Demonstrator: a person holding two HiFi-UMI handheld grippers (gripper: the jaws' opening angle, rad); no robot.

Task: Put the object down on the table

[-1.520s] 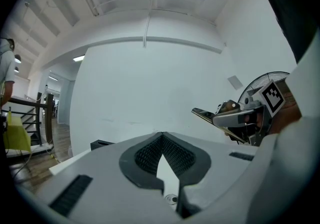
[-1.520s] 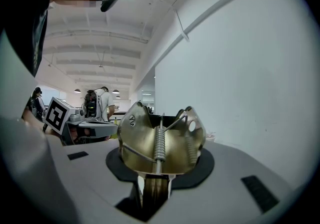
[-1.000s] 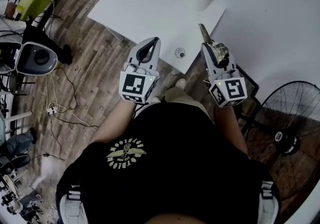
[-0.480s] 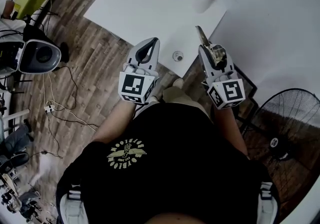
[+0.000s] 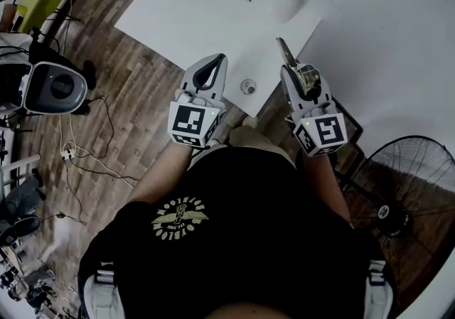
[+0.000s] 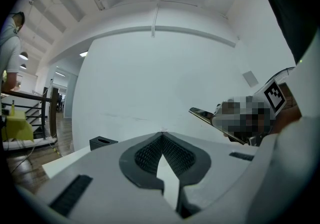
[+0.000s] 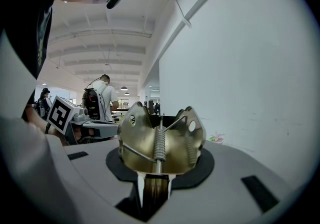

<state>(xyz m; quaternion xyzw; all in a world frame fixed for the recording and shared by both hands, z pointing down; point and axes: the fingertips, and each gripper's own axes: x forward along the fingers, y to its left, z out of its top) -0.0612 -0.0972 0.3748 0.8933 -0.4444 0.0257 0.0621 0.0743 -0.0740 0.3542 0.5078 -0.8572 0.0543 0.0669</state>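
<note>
One brass-coloured metal spring clip (image 7: 160, 143) is pinched by its lower end between the partly closed jaws of the right gripper (image 5: 302, 87). It is held in the air near the closest corner of the white rectangular table (image 5: 206, 19), clear of the tabletop. The left gripper (image 5: 210, 72) is carried beside it, its jaws pressed together on nothing. A small round grey object (image 5: 248, 87) is seen on the table between the two grippers. None of the task is judged done: the clip is yet to be lowered onto the tabletop and released.
</note>
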